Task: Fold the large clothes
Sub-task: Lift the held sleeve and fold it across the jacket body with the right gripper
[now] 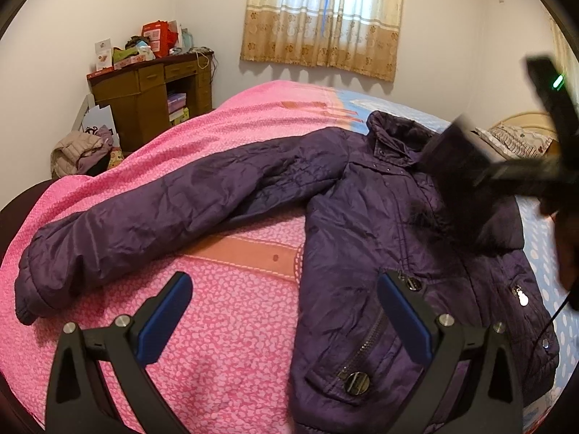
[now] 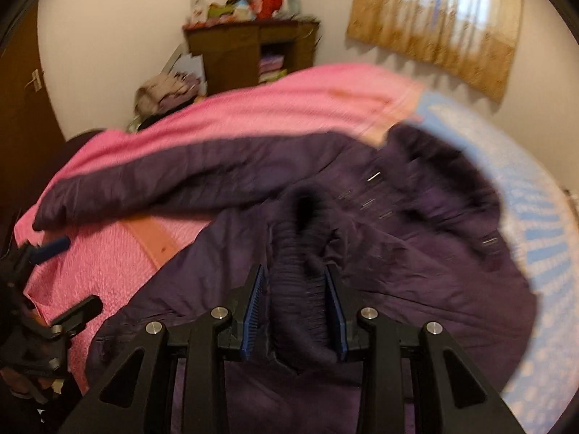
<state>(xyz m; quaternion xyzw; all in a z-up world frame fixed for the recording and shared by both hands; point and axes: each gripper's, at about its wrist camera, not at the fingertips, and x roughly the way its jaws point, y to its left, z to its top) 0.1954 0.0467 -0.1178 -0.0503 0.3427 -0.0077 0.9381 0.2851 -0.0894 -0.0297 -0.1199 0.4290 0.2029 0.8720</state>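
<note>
A dark purple padded jacket (image 1: 380, 224) lies front-up on a pink patterned bedspread (image 1: 224, 343), one sleeve stretched out to the side. The right gripper (image 2: 295, 307) is clenched on the jacket's ribbed cuff (image 2: 300, 289), held over the jacket's body. The left gripper (image 1: 286, 318) hovers spread wide and empty above the jacket's near edge, with a brown wooden desk (image 1: 152, 90) against the far wall.

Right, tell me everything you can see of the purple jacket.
The purple jacket is a dark, padded, crinkled coat that looks like shiny synthetic fabric, with a dark furry collar, snaps, round metal buttons and zipped pockets. It lies front up on the pink bedspread, partly on the blue sheet. One sleeve stretches out sideways. The right gripper is clamped on the ribbed cuff of the other sleeve, over the body. The left gripper hovers open beside it.
</note>
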